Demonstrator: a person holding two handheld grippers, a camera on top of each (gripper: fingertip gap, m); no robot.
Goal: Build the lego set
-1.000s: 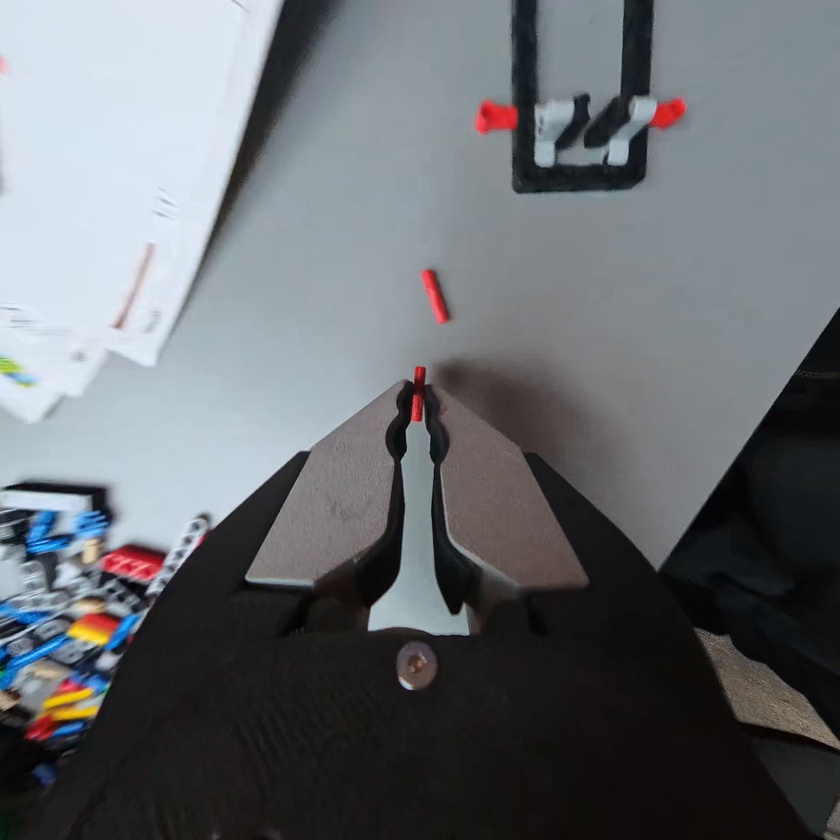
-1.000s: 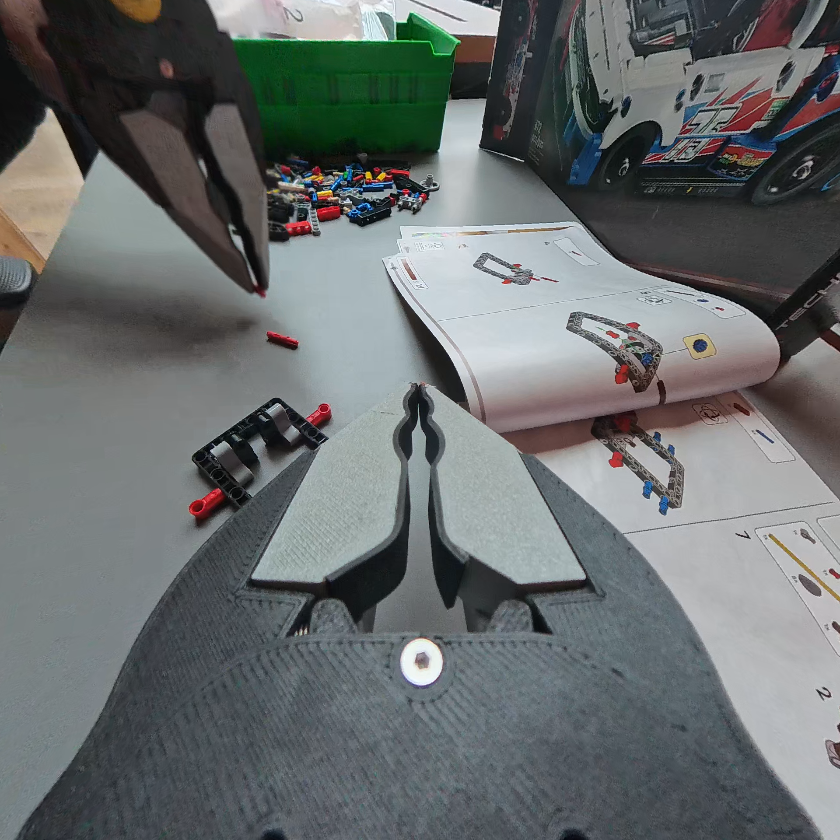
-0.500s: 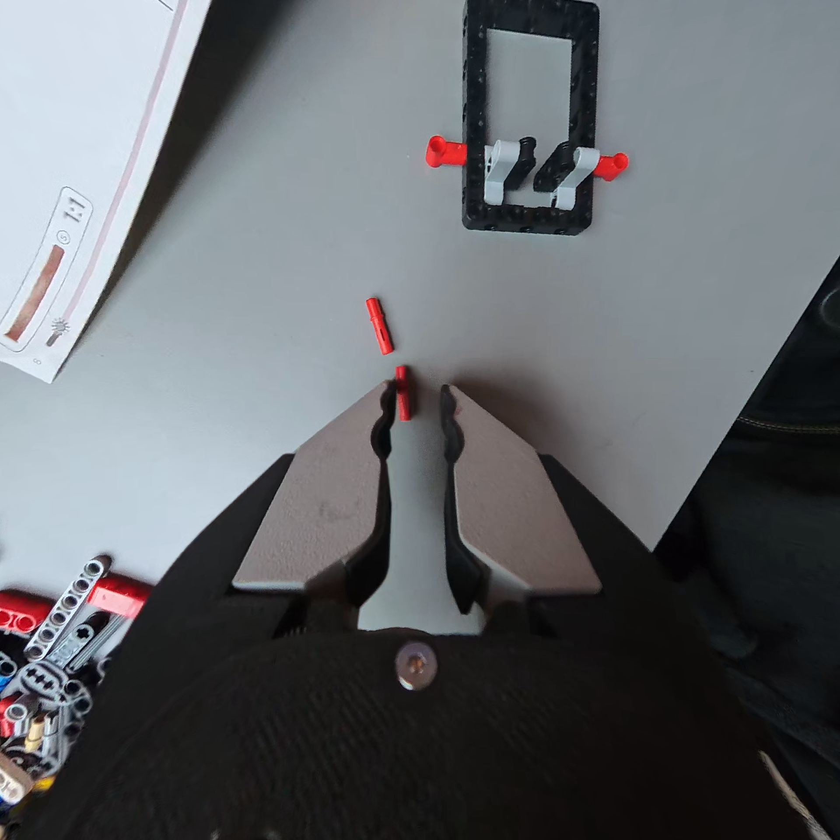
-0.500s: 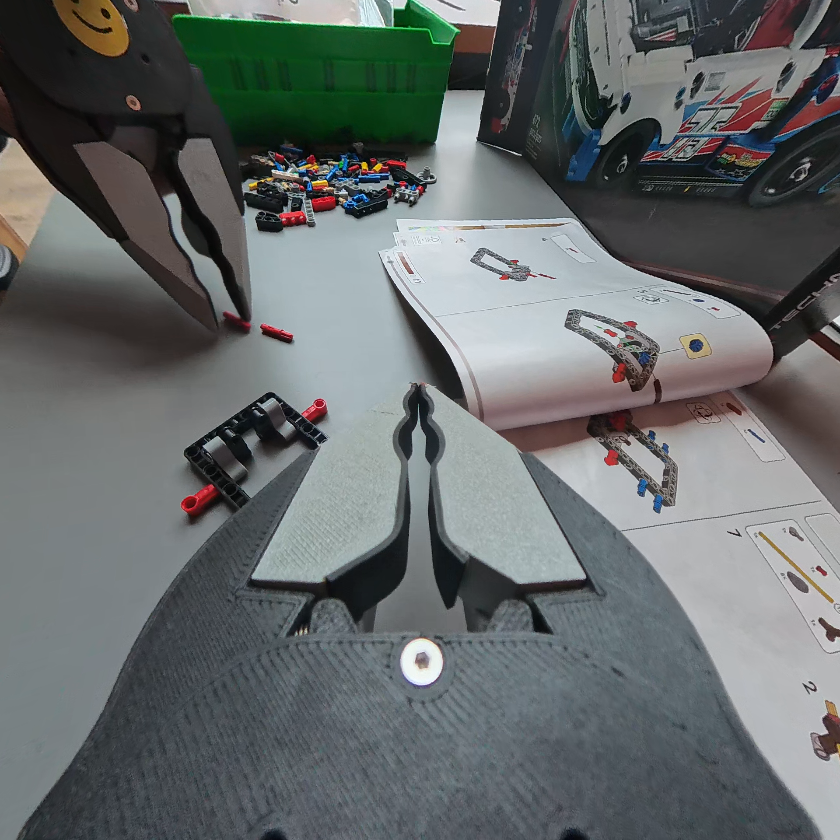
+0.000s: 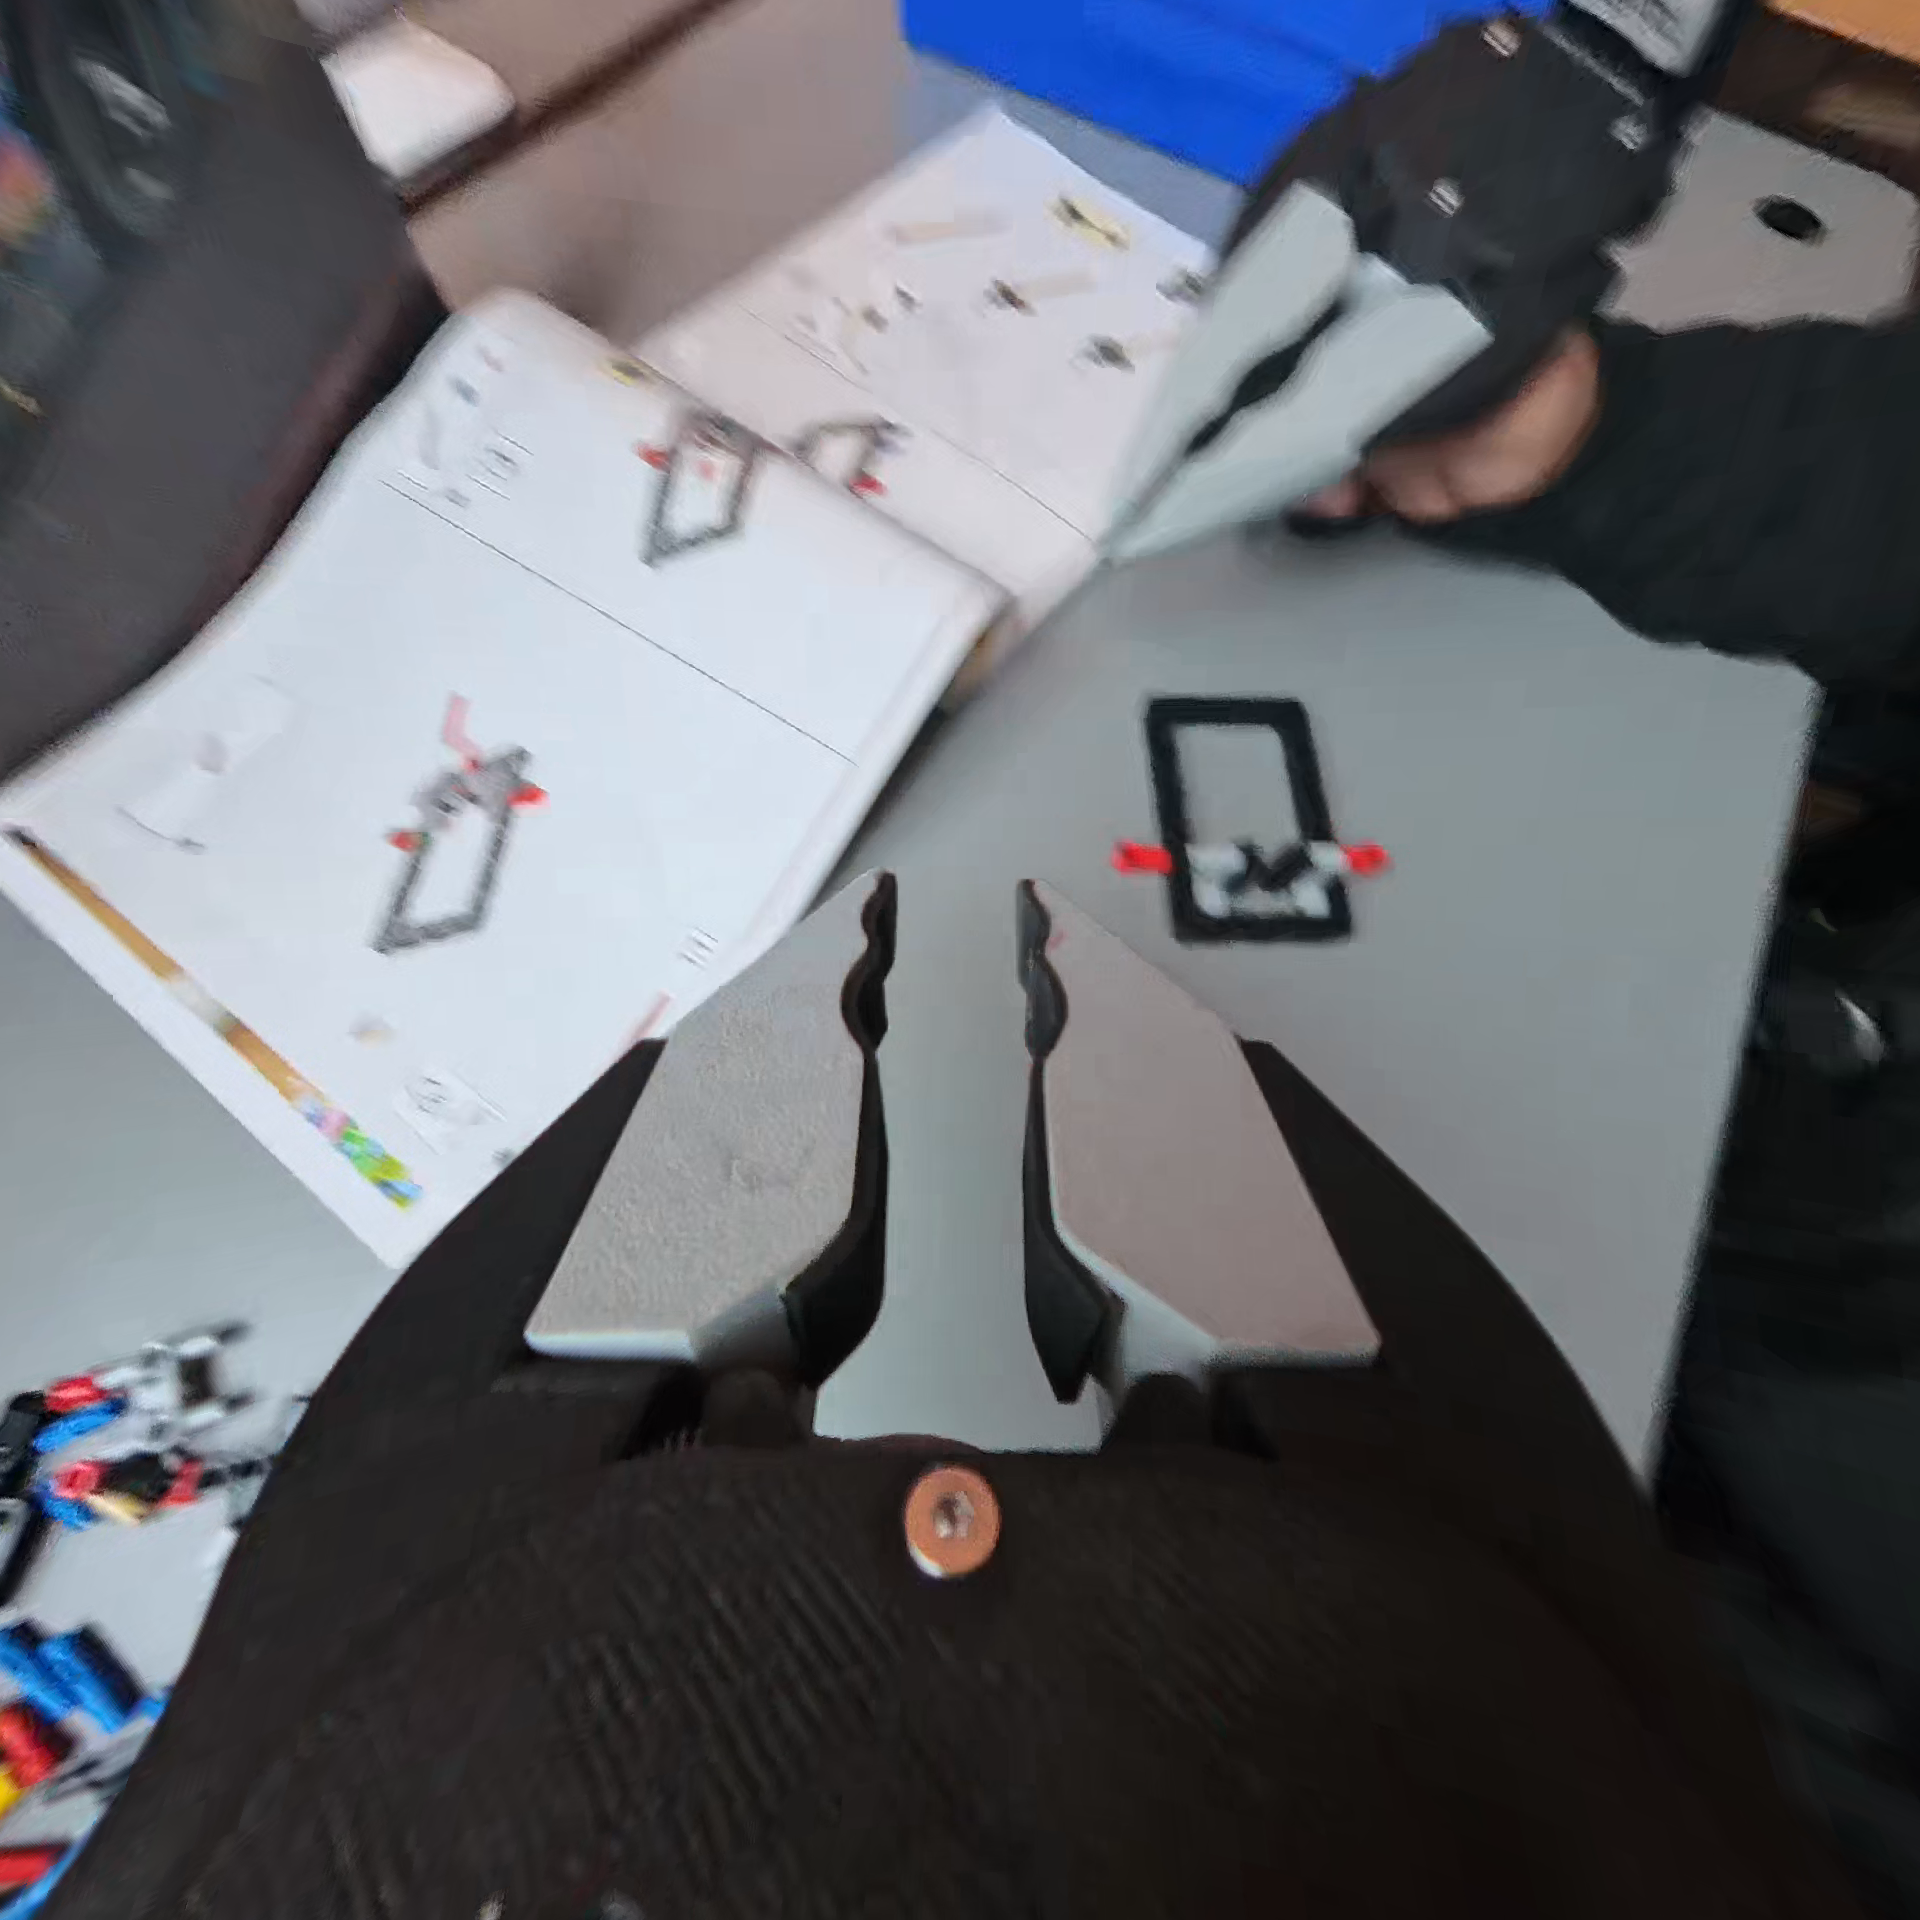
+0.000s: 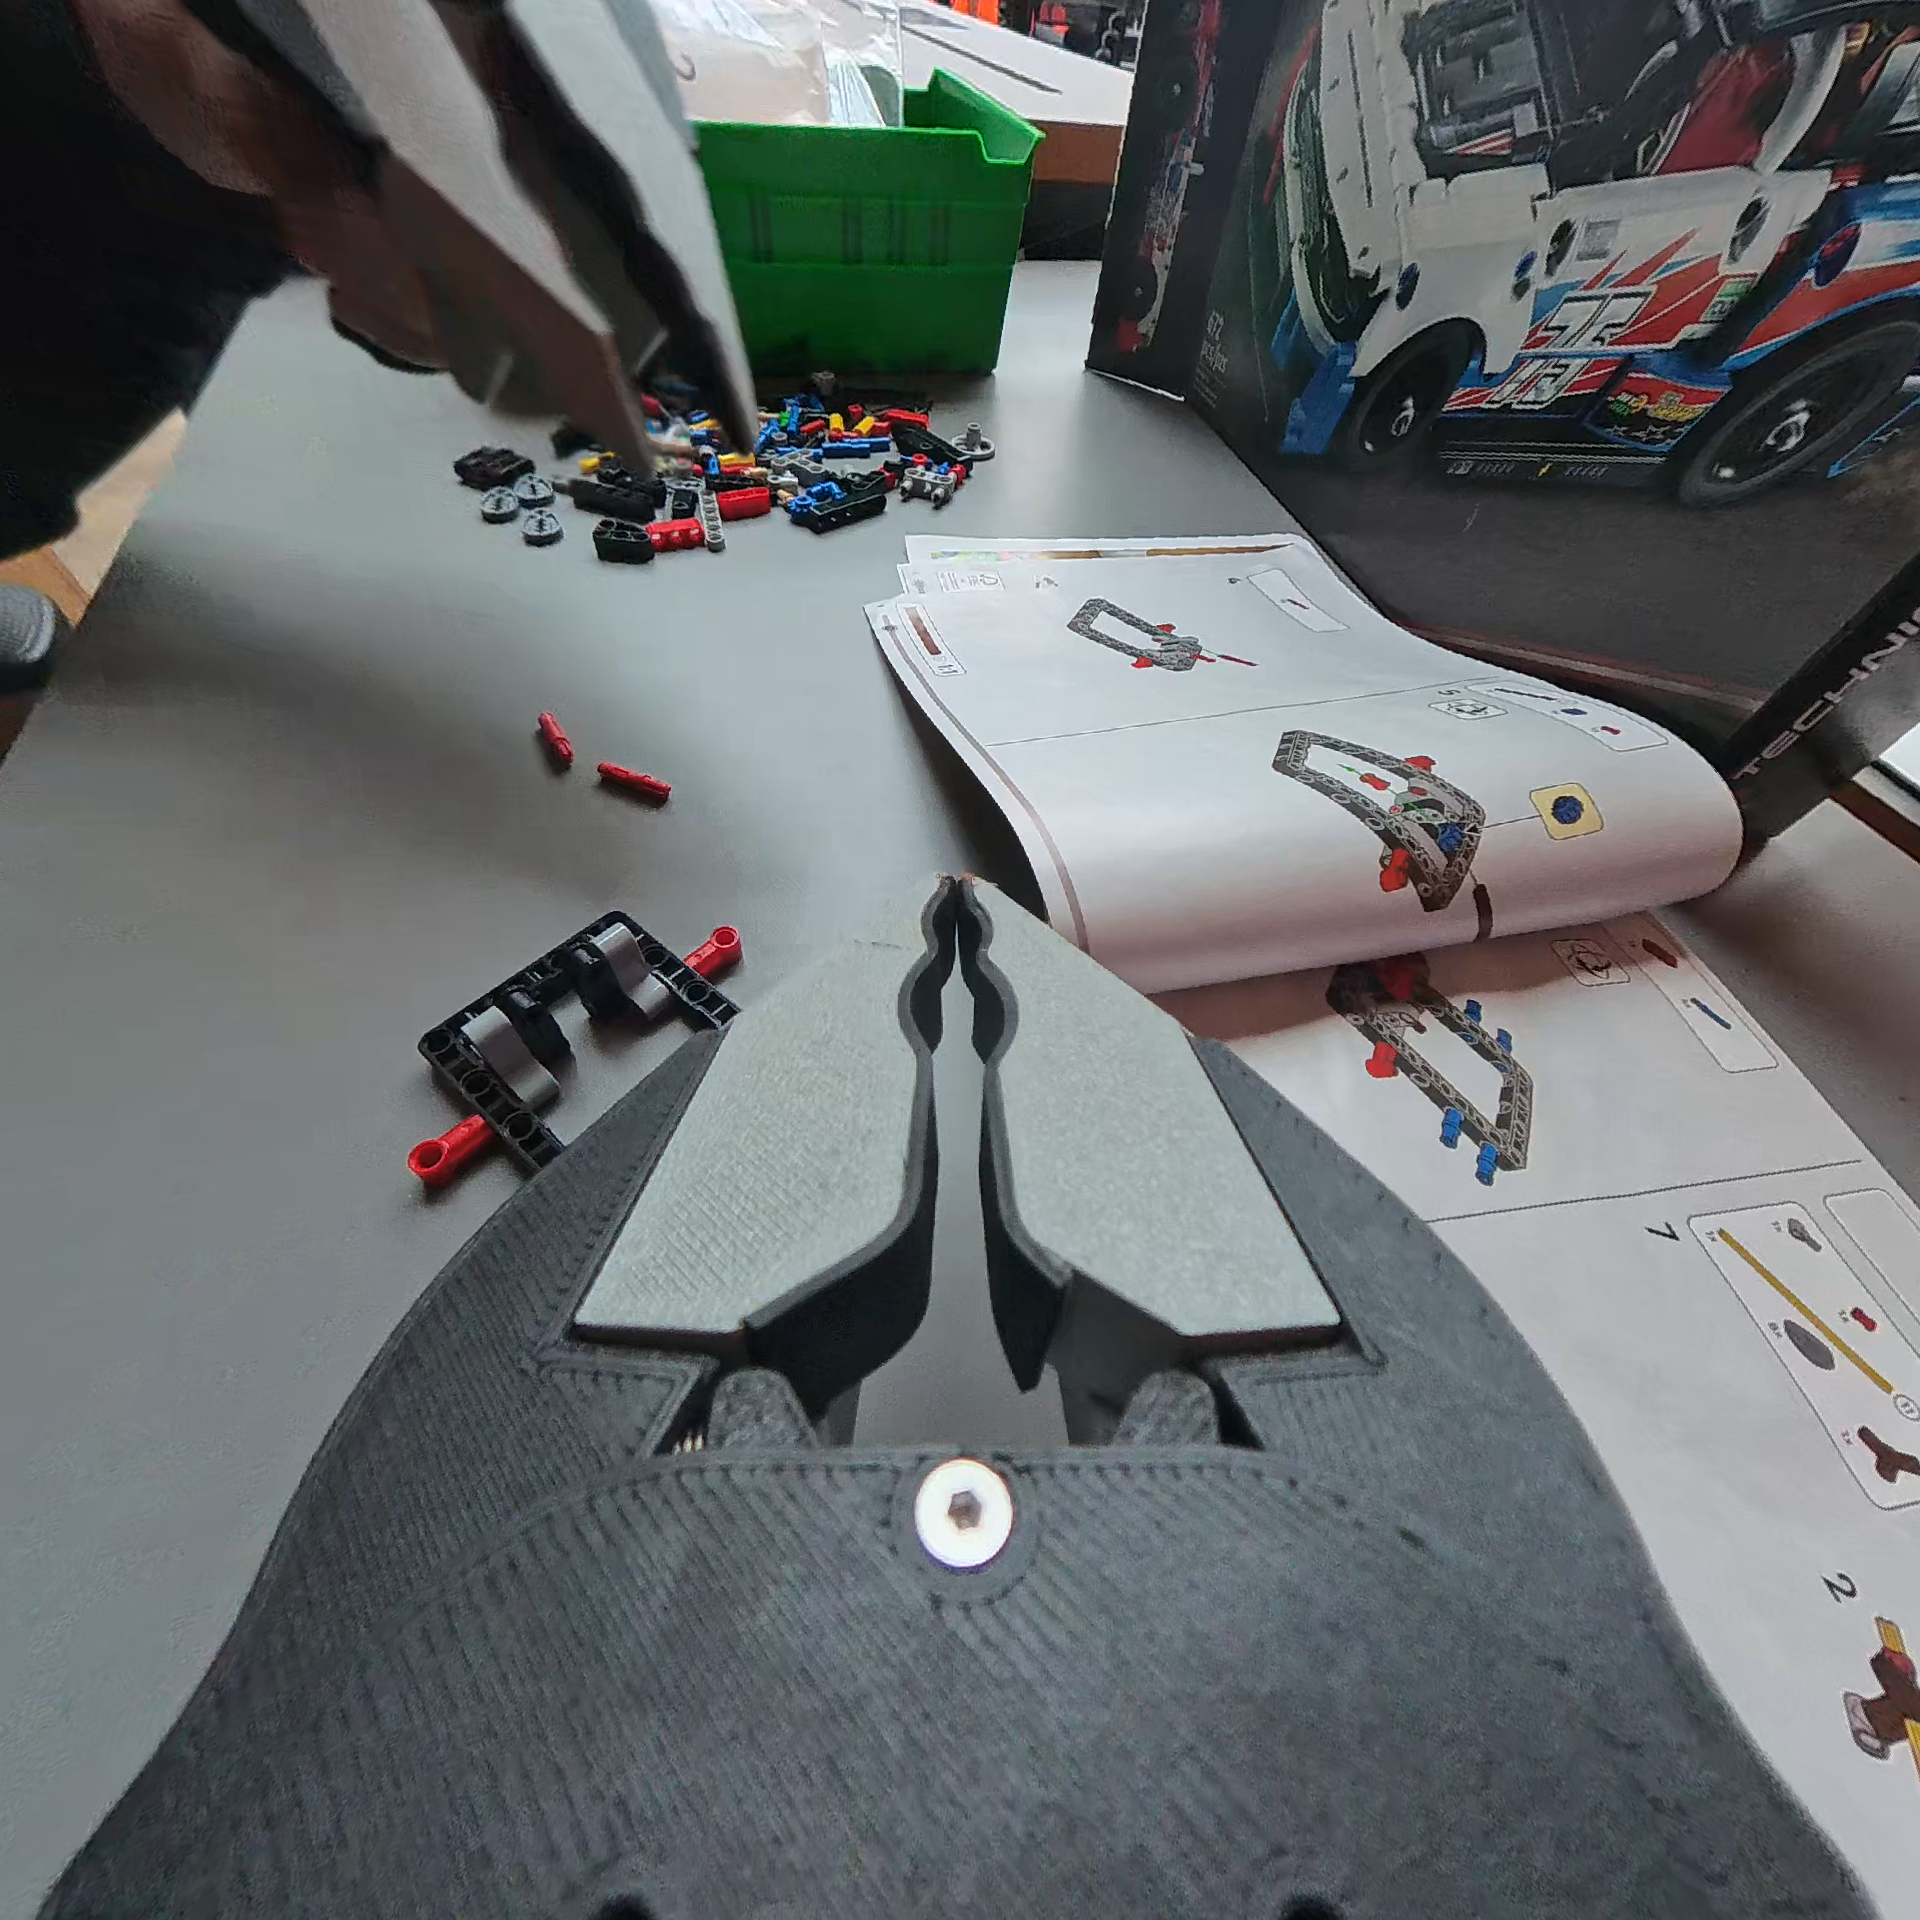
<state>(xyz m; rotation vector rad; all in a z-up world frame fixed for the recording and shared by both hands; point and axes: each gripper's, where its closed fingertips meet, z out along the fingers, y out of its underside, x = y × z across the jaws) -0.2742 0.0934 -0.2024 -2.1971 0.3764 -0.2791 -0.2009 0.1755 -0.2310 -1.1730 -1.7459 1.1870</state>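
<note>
A black rectangular frame (image 6: 561, 1029) with two grey connectors and a red pin at each side lies on the grey table; it also shows in the left wrist view (image 5: 1247, 821). Two loose red pins (image 6: 554, 738) (image 6: 634, 781) lie side by side beyond it. My left gripper (image 5: 954, 904) is open and empty. In the right wrist view the left gripper (image 6: 691, 452) hangs above the pile of loose pieces (image 6: 748, 478). My right gripper (image 6: 956, 883) is shut and empty, next to the frame; the left wrist view shows it (image 5: 1299, 384) held by a hand.
An open instruction booklet (image 6: 1299, 748) lies right of the frame, also in the left wrist view (image 5: 520, 675). A green bin (image 6: 862, 260) stands behind the pile. The set's box (image 6: 1507, 260) stands at the back right. The table edge is close beyond the frame (image 5: 1745, 935). Across from one pair of fingers to the other is roughly 12 cm.
My left gripper opened, left its red pin on the table beside the other pin, then lifted and drew back over the pile. My right gripper stayed shut in place.
</note>
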